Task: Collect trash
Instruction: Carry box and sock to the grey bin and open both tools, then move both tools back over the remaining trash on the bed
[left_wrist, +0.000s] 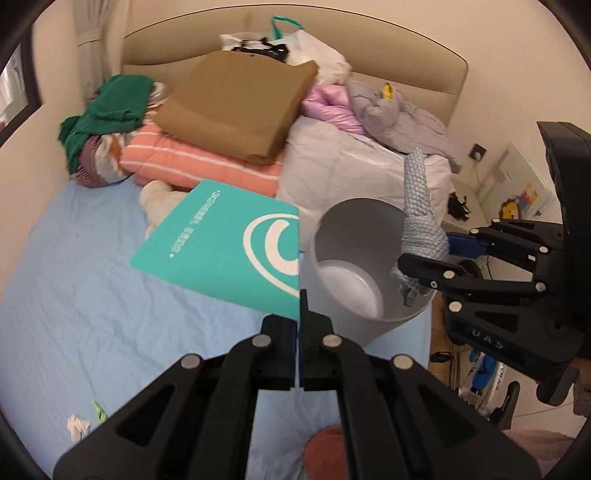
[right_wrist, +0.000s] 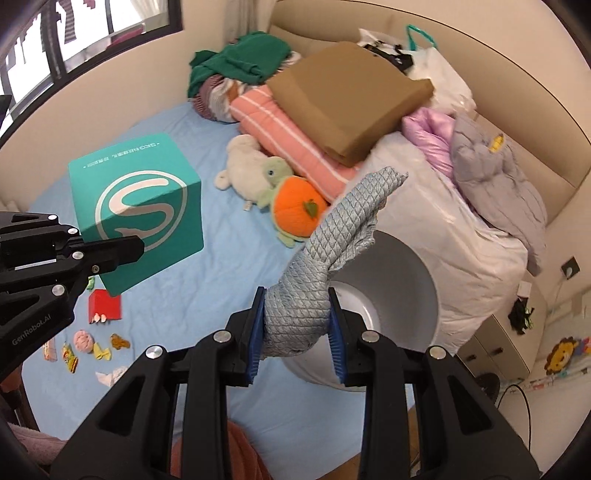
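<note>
Trash is mostly still out on the bed (right_wrist: 177, 295): at the near left of the blue sheet lie several small wrappers (right_wrist: 92, 345), a crumpled white tissue (right_wrist: 110, 376) and a small red carton (right_wrist: 105, 304), none of them yet collected. The grey bin (left_wrist: 354, 266) stands at the near right edge of the bed, and what shows of its inside looks empty.

The left gripper (left_wrist: 298, 325) has its fingers pressed flat together on the edge of a teal box (right_wrist: 140, 210), which hangs above the sheet, left of the bin. The right gripper (right_wrist: 297, 332) has its fingers narrowed around a bunched grey-blue quilted cloth (right_wrist: 332, 251), held over the bin's mouth.

My reading is that the job is at an early stage: neither held item is in the bin, and every loose scrap remains to be picked up.
</note>
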